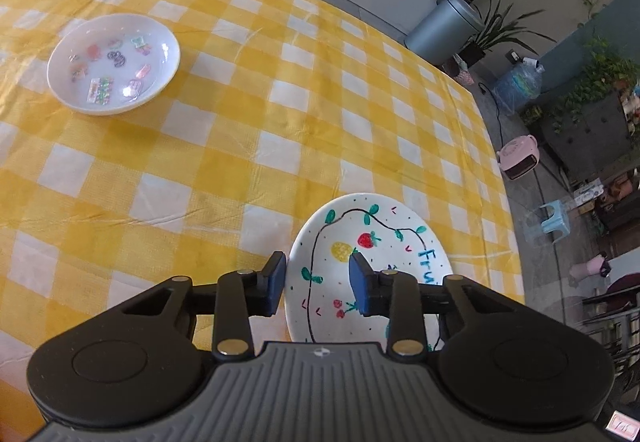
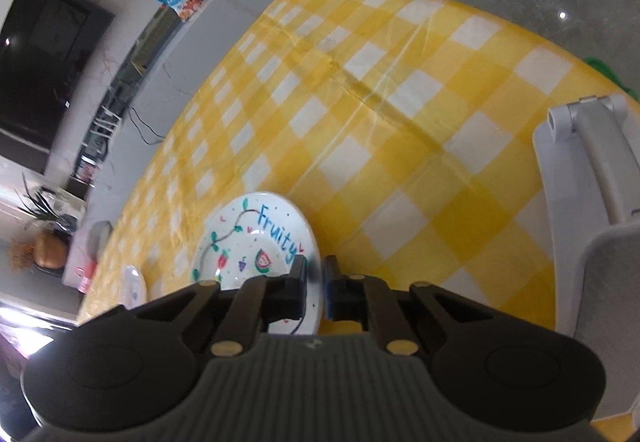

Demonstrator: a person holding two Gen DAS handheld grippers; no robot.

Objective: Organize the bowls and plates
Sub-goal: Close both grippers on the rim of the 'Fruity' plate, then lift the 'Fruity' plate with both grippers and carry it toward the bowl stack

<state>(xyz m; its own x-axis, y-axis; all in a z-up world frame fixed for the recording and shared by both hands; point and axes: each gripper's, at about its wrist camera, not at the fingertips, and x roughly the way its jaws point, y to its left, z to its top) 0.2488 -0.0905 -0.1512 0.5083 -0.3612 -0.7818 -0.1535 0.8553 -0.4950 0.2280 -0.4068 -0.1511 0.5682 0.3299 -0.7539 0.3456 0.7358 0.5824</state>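
Observation:
A white plate painted with fruit and the word "Fruity" (image 1: 380,226) lies at the near right part of the yellow checked table. My left gripper (image 1: 318,259) straddles its left rim: one pad sits outside the rim and the other over the plate's inside, with a wide gap, so it is open. In the right wrist view my right gripper (image 2: 315,262) is shut on the opposite rim of this plate (image 2: 248,242), beside the lettering. A second white plate with small colourful stickers (image 1: 114,64) rests at the far left.
A grey-white plastic stand (image 2: 592,178) occupies the table's right side in the right wrist view. The table's right edge (image 1: 496,162) runs close to the painted plate. A grey bin (image 1: 444,28) and a pink heater (image 1: 518,158) stand on the floor beyond.

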